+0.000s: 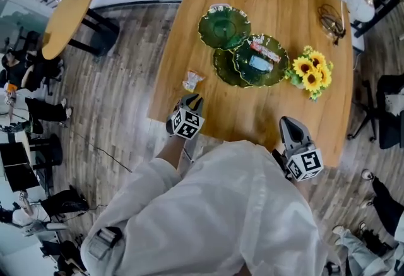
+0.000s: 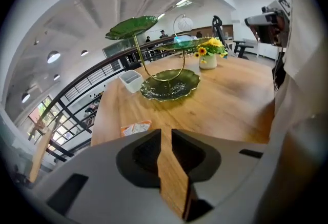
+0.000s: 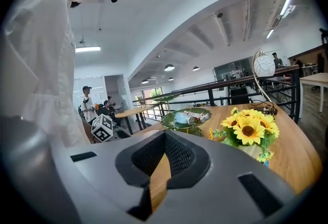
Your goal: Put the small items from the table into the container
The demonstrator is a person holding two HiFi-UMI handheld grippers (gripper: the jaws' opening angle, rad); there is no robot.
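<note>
While my left gripper (image 1: 191, 102) hangs slightly parted and empty, the small packet (image 1: 192, 79) lies just ahead of its tips. My right gripper (image 1: 288, 122) is closed on nothing, with the green tiered dish (image 1: 223, 28) well ahead, leftward.

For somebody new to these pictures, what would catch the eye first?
A green leaf-shaped tiered stand, with wrapped items on one plate, sits in the middle of the table. Bright sunflowers stand to its right. A small orange packet lies near the table's left edge, just ahead of the left claw.
</note>
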